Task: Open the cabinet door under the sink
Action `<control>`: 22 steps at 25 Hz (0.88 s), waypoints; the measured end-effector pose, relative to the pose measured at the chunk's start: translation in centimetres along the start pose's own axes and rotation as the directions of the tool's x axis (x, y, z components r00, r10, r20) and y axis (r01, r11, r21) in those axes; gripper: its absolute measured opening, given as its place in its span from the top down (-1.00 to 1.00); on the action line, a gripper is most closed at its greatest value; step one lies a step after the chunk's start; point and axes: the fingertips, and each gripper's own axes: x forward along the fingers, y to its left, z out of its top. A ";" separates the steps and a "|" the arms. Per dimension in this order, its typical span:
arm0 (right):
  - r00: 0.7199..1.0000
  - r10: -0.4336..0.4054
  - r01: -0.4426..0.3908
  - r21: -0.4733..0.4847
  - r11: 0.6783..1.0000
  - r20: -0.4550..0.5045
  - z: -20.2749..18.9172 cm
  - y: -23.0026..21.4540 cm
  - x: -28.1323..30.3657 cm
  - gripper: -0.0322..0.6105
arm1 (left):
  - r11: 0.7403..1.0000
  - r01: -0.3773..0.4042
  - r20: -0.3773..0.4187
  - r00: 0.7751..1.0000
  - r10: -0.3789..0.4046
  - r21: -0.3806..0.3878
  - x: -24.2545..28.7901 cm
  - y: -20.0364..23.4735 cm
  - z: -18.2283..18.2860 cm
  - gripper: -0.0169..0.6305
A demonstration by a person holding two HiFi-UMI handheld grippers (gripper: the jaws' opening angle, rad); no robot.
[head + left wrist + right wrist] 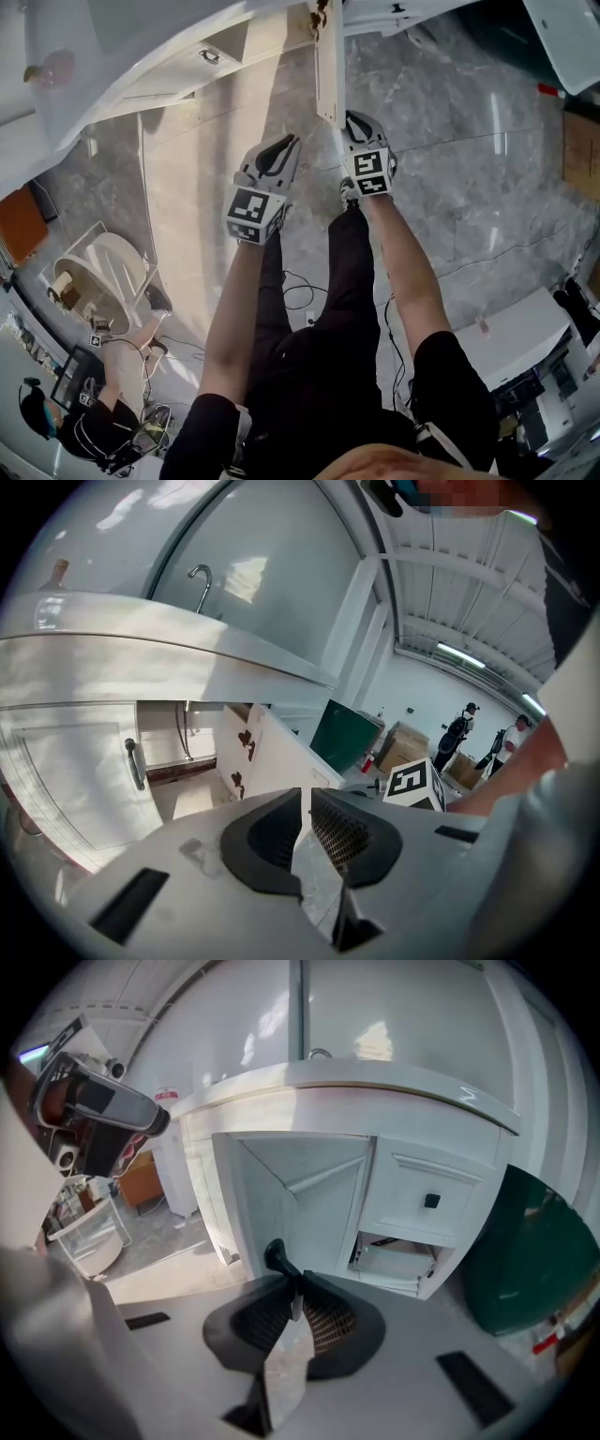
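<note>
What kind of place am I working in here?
Probably a mock-up bathroom set inside a workshop hall: a white sink vanity with a faucet, yet strip lights on an open ceiling, cardboard boxes and cables on the floor.

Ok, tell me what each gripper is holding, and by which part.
Right gripper: the cabinet door, by its handle, near the handle's dark end. Left gripper: nothing, jaws slightly apart.
</note>
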 end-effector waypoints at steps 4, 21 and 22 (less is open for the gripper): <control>0.999 0.048 -0.049 -0.063 0.997 -0.019 -0.7 -1.5 -0.2 0.61 | 1.000 -0.008 -0.001 1.000 0.008 -0.013 1.4 -1.9 -0.3 0.82; 0.970 0.162 -0.204 -0.240 0.949 -0.180 -2.5 -6.9 -1.5 0.60 | 0.992 -0.108 0.027 0.994 0.110 -0.061 5.3 -7.3 2.1 0.82; 0.968 0.163 -0.207 -0.241 0.948 -0.189 -2.6 -7.0 -1.6 0.59 | 0.992 -0.114 0.023 0.993 0.116 -0.061 5.3 -7.6 2.3 0.82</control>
